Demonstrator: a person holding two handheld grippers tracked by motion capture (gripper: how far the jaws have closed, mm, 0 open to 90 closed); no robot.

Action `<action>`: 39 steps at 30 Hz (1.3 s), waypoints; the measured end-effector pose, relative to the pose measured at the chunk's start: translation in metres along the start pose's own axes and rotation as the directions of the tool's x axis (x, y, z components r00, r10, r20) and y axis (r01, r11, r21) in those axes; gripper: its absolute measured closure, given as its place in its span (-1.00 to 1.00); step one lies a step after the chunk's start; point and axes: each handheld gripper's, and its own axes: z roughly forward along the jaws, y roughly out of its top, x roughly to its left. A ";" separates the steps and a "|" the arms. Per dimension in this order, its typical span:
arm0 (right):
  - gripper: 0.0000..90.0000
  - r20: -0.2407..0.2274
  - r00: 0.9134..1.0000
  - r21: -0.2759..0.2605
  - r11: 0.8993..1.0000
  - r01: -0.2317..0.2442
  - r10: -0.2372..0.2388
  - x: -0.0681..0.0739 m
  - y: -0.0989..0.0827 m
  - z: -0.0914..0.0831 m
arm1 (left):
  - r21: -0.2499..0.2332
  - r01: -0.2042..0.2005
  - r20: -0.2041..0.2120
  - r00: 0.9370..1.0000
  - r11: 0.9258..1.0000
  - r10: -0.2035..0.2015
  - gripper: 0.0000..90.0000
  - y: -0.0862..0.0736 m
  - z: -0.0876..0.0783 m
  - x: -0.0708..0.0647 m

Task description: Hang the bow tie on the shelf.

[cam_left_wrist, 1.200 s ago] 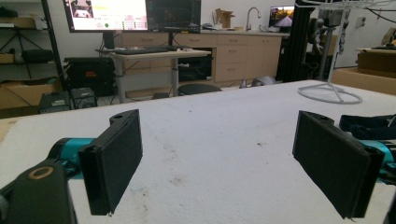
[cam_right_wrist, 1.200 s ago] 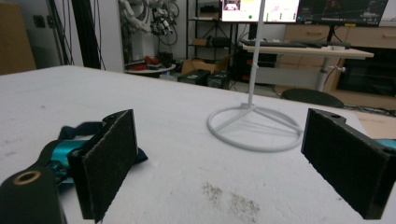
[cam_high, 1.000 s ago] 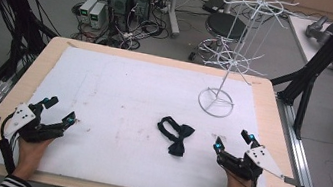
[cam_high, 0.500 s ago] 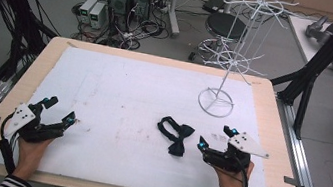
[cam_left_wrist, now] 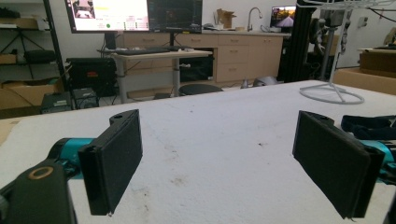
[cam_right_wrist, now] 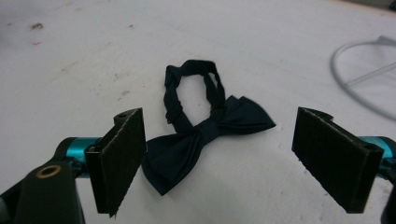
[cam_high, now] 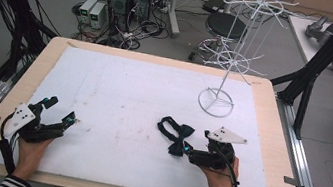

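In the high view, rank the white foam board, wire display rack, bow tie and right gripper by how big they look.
1. White foam board
2. Wire display rack
3. Right gripper and bow tie: they look about alike, so I won't rank them.

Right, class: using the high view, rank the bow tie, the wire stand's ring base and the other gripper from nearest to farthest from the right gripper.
Measured from the right gripper:
1. Bow tie, just off its jaw tips, toward the table's middle.
2. Wire stand's ring base, farther up the table, toward the far edge.
3. Left gripper, across the table near the left edge.
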 end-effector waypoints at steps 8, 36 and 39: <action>-0.45 -0.052 0.999 0.080 0.997 0.006 -0.002 0.005 -0.003 0.012 | -0.001 -0.001 -0.001 1.000 1.000 0.001 -0.64 0.000 0.000 0.000; 0.08 -0.048 0.987 0.269 0.953 -0.136 0.155 0.001 -0.005 0.034 | 0.008 0.000 0.000 1.000 1.000 0.000 -0.64 0.000 0.001 0.000; 0.06 -0.050 0.984 0.277 0.949 -0.151 0.171 0.000 -0.005 0.035 | 0.007 0.000 0.000 1.000 1.000 0.000 -0.64 0.000 0.001 0.000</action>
